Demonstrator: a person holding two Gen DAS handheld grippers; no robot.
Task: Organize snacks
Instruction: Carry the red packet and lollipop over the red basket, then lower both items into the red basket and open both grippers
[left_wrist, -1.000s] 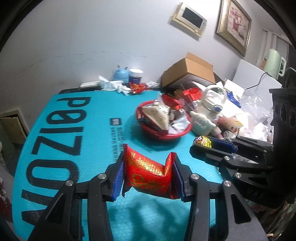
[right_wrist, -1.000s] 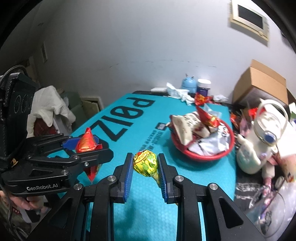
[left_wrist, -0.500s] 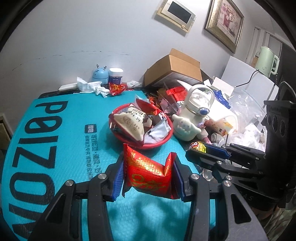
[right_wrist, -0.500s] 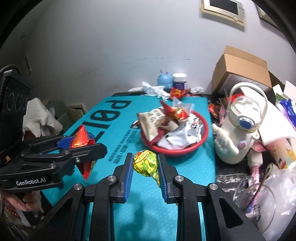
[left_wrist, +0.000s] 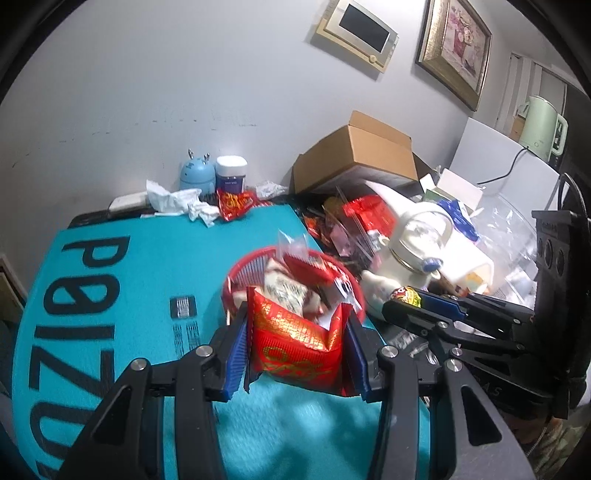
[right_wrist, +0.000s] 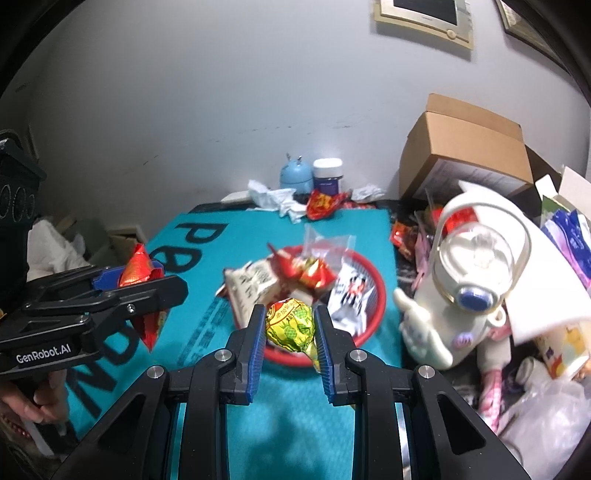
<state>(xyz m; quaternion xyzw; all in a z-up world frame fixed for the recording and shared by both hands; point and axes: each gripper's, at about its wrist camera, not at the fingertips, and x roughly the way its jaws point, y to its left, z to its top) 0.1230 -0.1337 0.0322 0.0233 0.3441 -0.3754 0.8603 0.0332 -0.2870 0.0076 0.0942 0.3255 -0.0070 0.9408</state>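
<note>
The left claw (left_wrist: 295, 345) is clamped on a red and gold snack packet (left_wrist: 295, 341), held above the teal mat (left_wrist: 122, 295) on the table, just near of the red basket (right_wrist: 373, 295). The right claw (right_wrist: 290, 332) is clamped on a round yellow-wrapped candy (right_wrist: 290, 325) over the basket's near rim. The basket holds several wrapped snacks; a white kettle-shaped bottle (right_wrist: 469, 280) stands just to its right.
</note>
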